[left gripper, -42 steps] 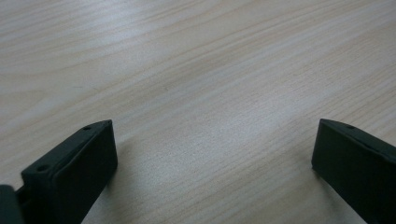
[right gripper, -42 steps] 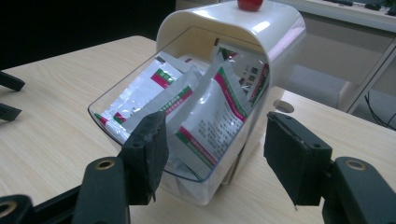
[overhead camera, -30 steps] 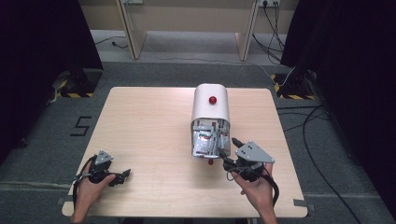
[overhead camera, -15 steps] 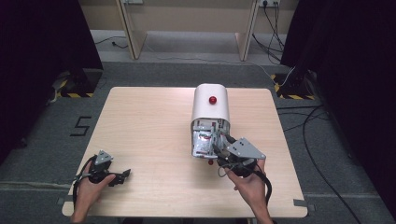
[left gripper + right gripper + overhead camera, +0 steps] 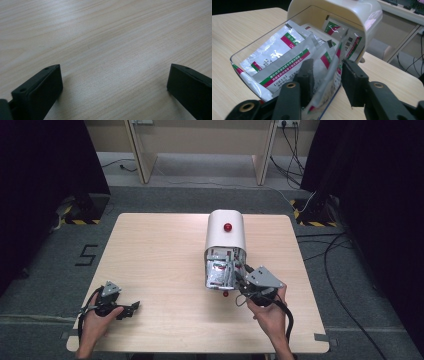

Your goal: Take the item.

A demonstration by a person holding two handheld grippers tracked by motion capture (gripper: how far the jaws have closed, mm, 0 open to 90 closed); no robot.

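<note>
A white dispenser box [image 5: 227,232] with a red button on its top lies in the middle of the table [image 5: 160,250]. Its clear drawer [image 5: 218,272] stands pulled out toward me, packed with several silver sachets [image 5: 284,62] printed in green and red. My right gripper [image 5: 240,277] is at the drawer's front right corner. In the right gripper view, the right gripper [image 5: 327,75] has one jaw inside the drawer and one outside, astride the clear wall and a sachet's edge, with a gap left. My left gripper [image 5: 132,307] rests open on bare wood, wide apart in the left gripper view [image 5: 113,82].
A small red knob [image 5: 225,294] sits at the drawer's front. Cables trail from both grippers. Beyond the table are grey floor, desk legs [image 5: 142,155] and black curtains on both sides. Bare wood lies to the left of the box.
My right gripper has moved forward and left from the table's right part up to the drawer, and its jaws now straddle the drawer's corner. The left gripper has stayed put.
</note>
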